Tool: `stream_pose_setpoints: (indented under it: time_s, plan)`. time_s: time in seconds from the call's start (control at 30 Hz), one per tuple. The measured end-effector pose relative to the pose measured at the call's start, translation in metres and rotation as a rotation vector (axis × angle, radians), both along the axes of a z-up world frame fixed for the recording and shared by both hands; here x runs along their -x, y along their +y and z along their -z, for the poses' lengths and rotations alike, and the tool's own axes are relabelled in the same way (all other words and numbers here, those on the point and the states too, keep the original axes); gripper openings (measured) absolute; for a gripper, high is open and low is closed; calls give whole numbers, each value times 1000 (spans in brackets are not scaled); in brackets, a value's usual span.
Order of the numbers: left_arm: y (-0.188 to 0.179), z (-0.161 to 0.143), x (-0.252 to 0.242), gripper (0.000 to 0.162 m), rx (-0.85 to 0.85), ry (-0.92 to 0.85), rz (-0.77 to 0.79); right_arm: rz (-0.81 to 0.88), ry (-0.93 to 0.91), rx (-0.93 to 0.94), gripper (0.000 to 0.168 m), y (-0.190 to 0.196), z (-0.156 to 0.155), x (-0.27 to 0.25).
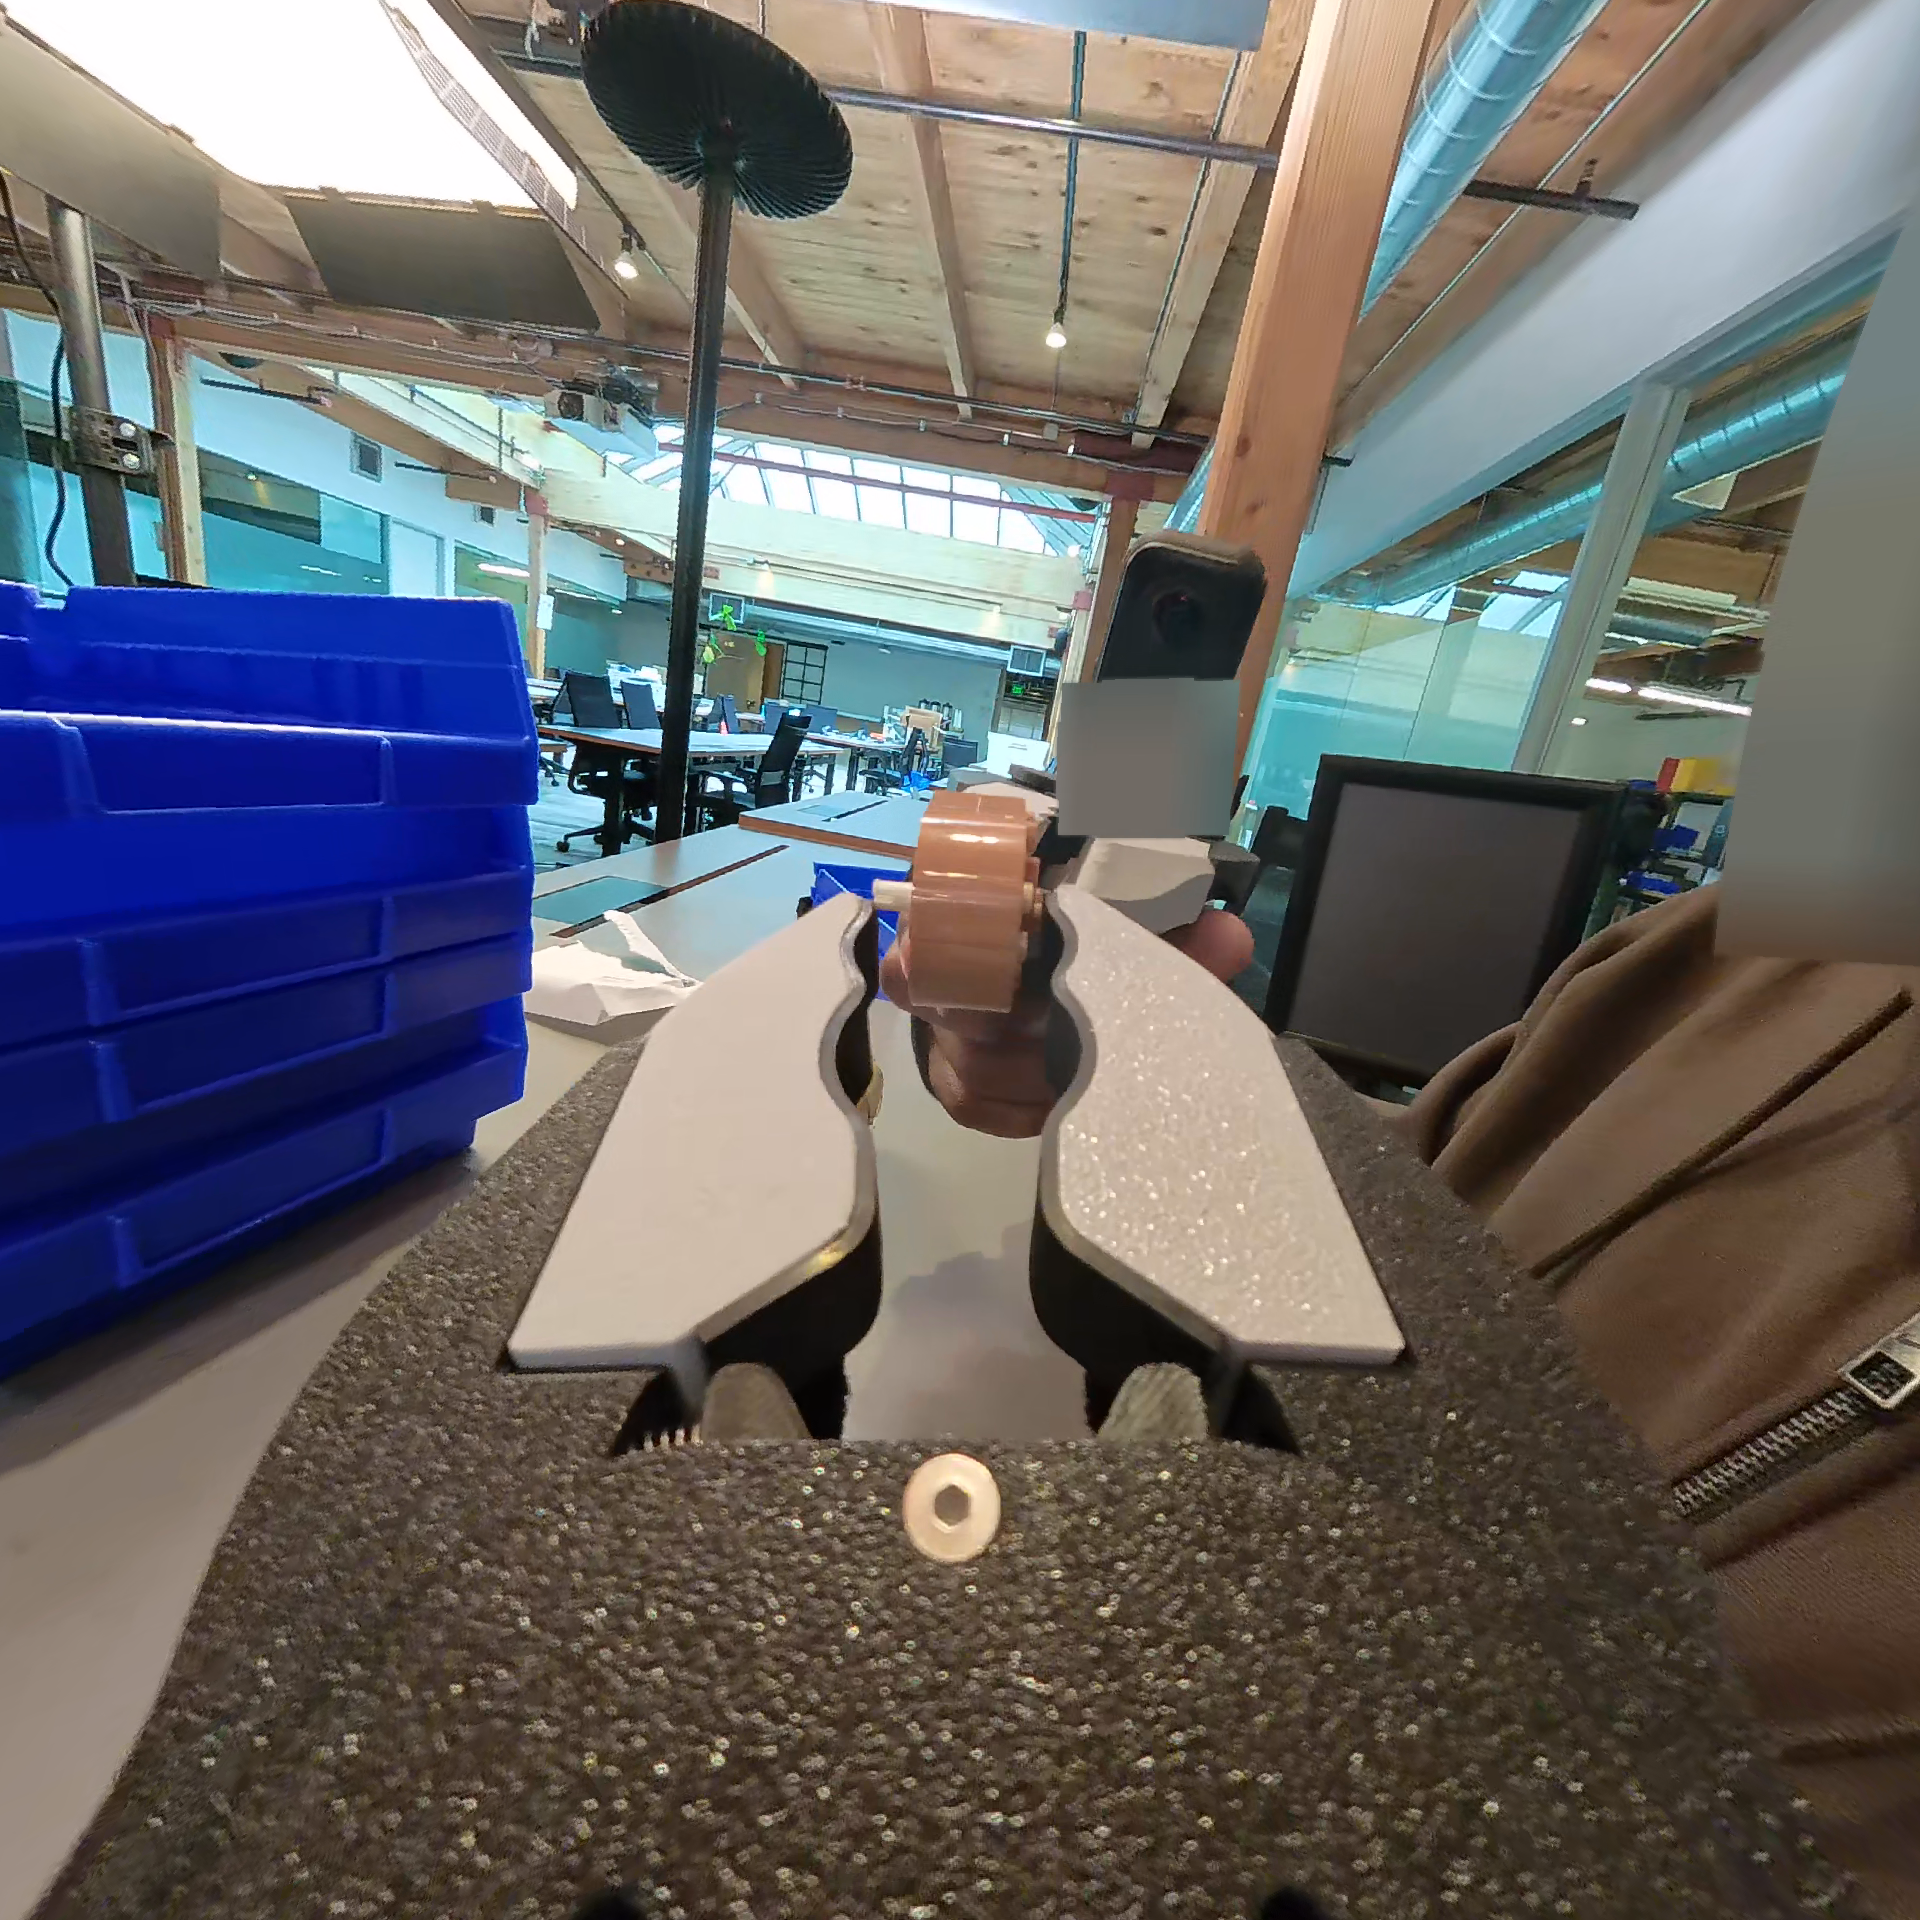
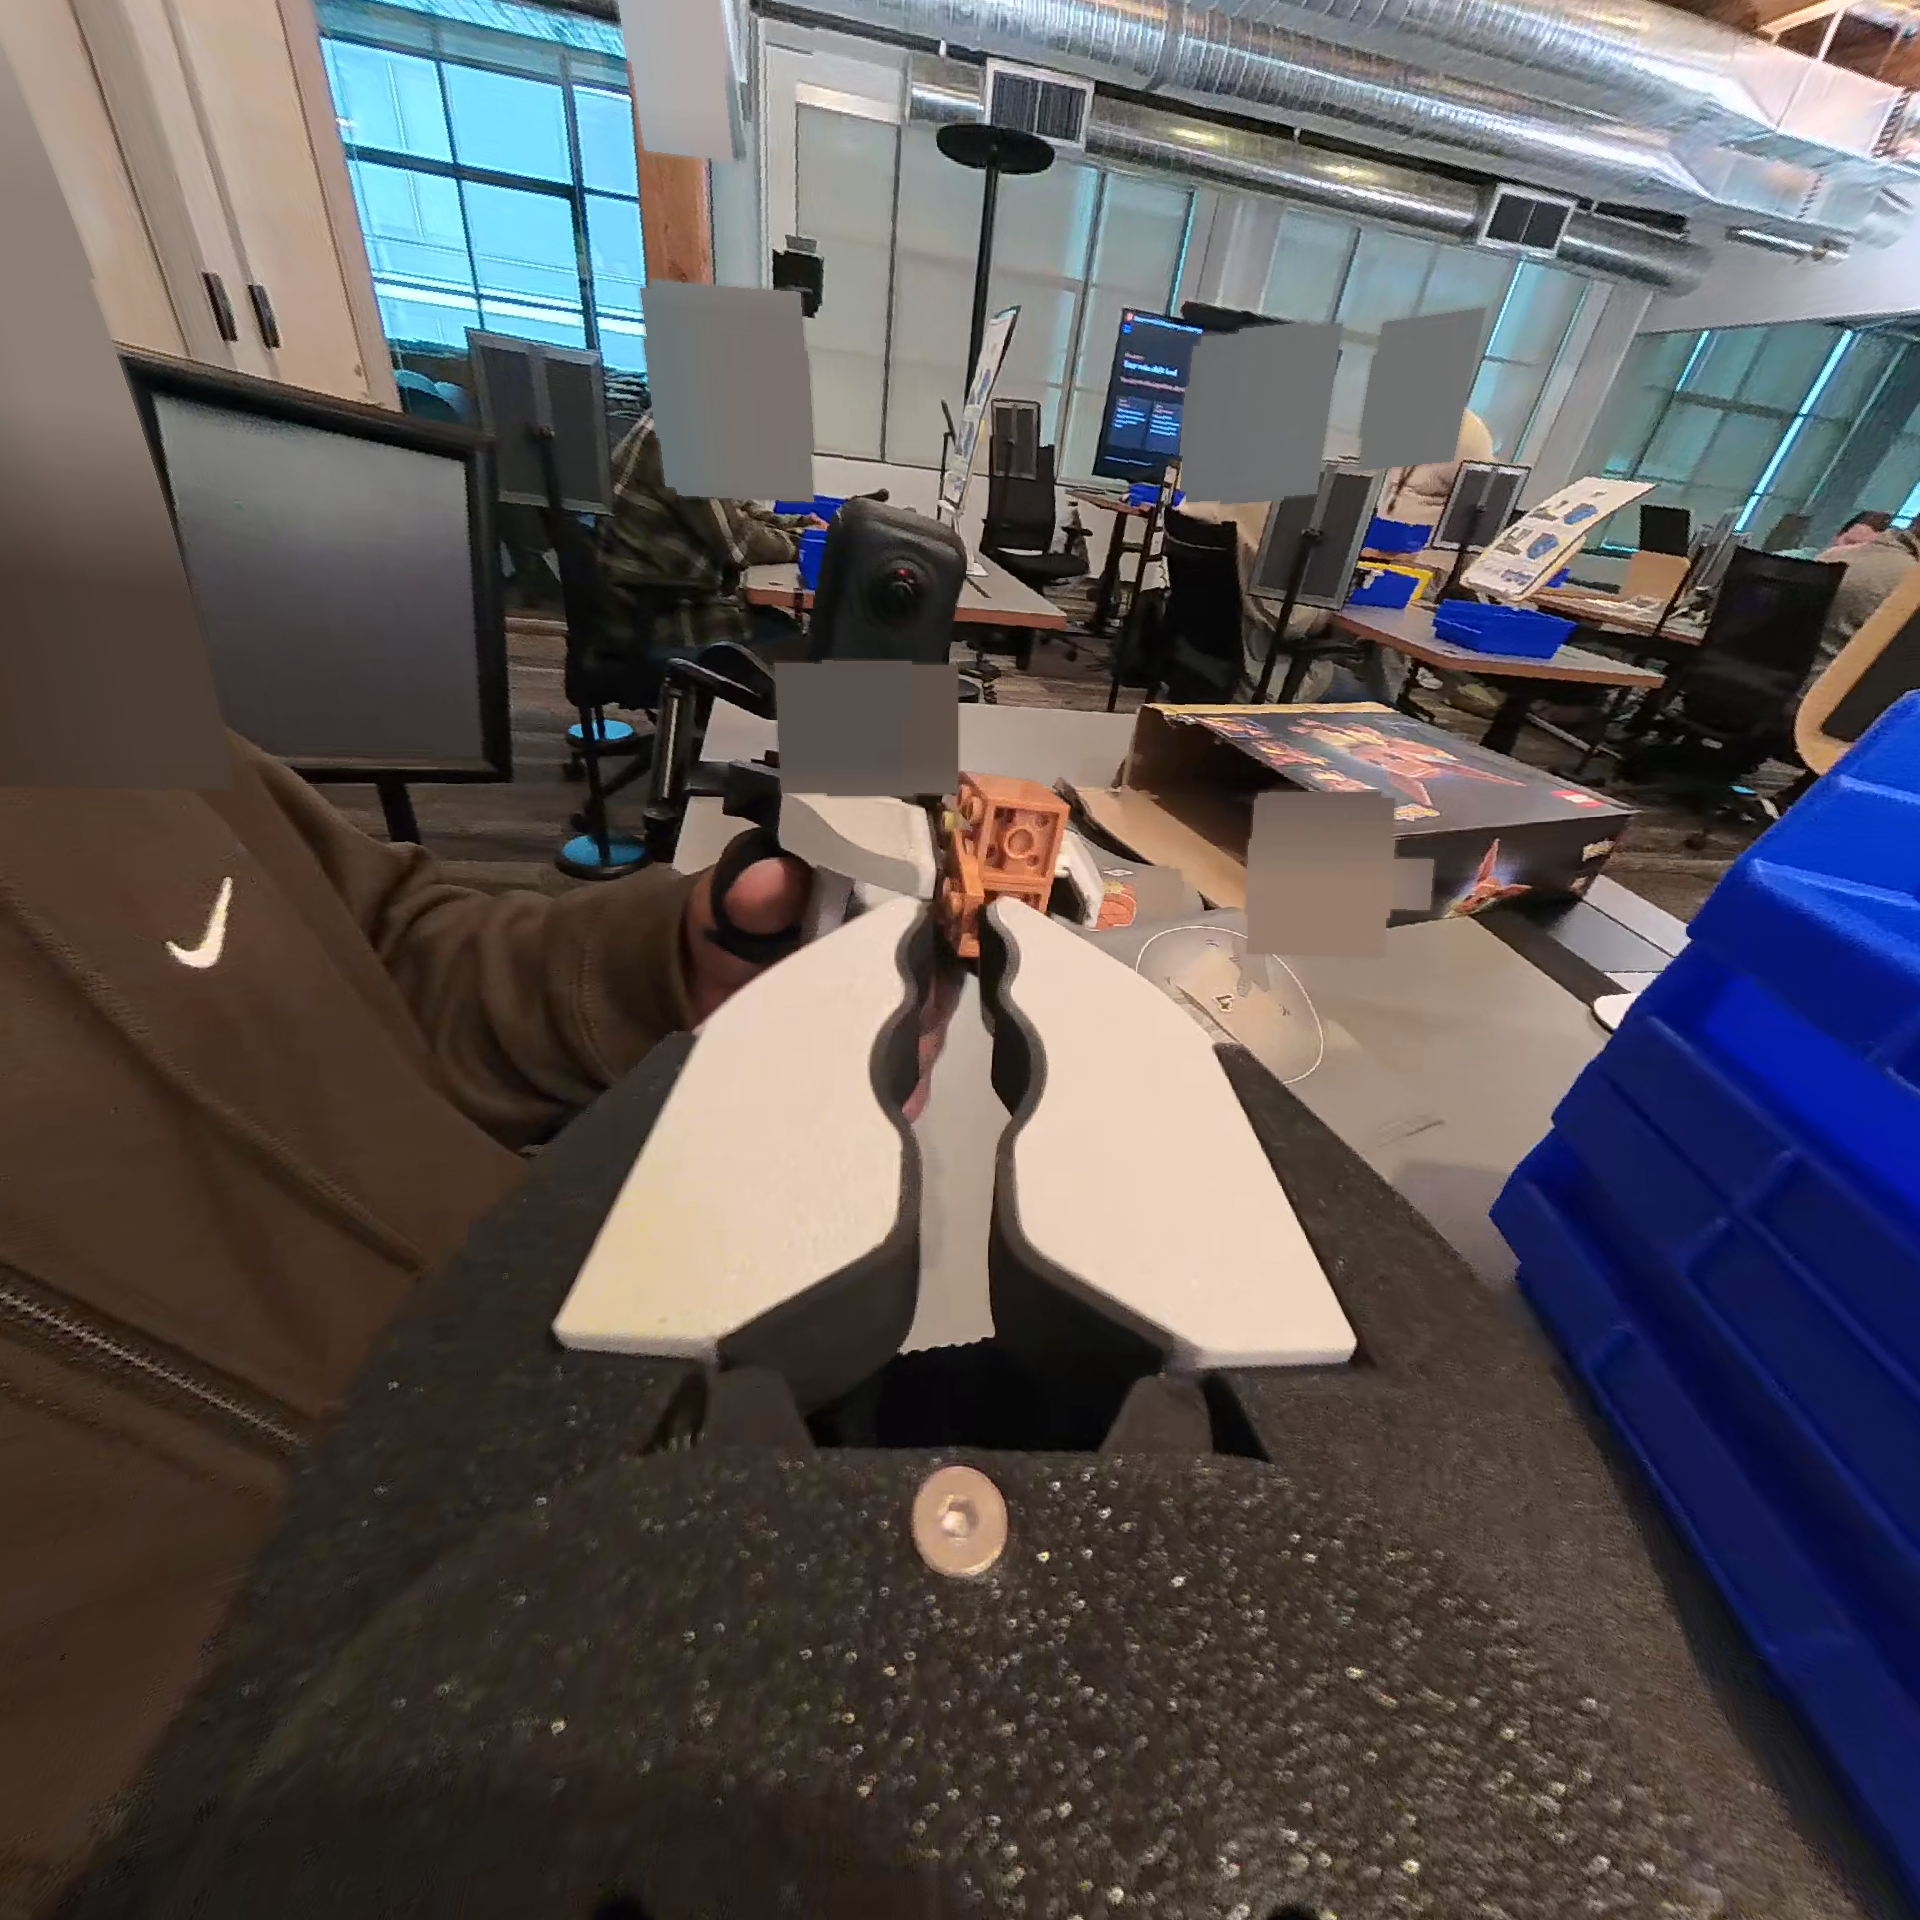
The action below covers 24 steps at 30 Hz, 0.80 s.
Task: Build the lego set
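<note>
Facing each other above the desk (image 2: pixel 1455 1091), the two grippers are held close together, tips nearly meeting.

Left gripper (image 1: pixel 961 920): the jaws are closed on a small tan lego assembly (image 1: pixel 971 904), gripped at the tips. From this side the assembly is seen as a rounded, ribbed block with a pale peg protruding on its left. Behind it the opposite gripper, its camera and a hand (image 1: pixel 997 1049) are seen.

Right gripper (image 2: pixel 961 925): the jaws are narrowly spaced and are closed on an orange-brown lego piece (image 2: pixel 966 914) at the tips. This piece touches a studded tan cube (image 2: pixel 1013 836), which is held between the white fingers of the other gripper just beyond. Whether the two lego parts are already joined cannot be told from either view.

A hand (image 2: pixel 748 914) is seen at the far gripper's grip, and a brown zip jacket sleeve (image 2: pixel 436 987) fills the left of the right wrist view.

Surroundings: stacked blue bins (image 1: pixel 249 935) are on the desk at the left in the left wrist view and at the right edge (image 2: pixel 1766 1195) in the right wrist view. An opened lego box (image 2: pixel 1382 790) lies on the desk behind the grippers, with a round clear bag (image 2: pixel 1226 997) near it. A dark framed panel (image 2: pixel 322 582) stands off to the side.
</note>
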State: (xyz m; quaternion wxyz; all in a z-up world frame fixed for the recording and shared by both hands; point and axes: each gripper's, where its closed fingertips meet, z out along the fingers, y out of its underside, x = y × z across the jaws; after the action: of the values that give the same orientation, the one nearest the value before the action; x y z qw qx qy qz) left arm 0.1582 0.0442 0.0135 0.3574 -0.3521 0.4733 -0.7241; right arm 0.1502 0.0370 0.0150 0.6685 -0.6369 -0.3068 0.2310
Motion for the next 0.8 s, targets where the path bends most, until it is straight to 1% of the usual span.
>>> stream_pose_setpoints:
  time_s: [0.23,0.4,0.57,0.8]
  plan:
    - [-4,2,0,29,-11,10,18,2,-5,10,10,2,3,0]
    - [-5,4,-1,29,-21,21,20,-7,-6,9,6,2,4,2]
    - [-6,4,-1,30,-21,25,24,-12,-8,3,6,1,4,2]
    - [-1,-3,5,21,39,-16,48,-57,51,20,5,-3,1,0]
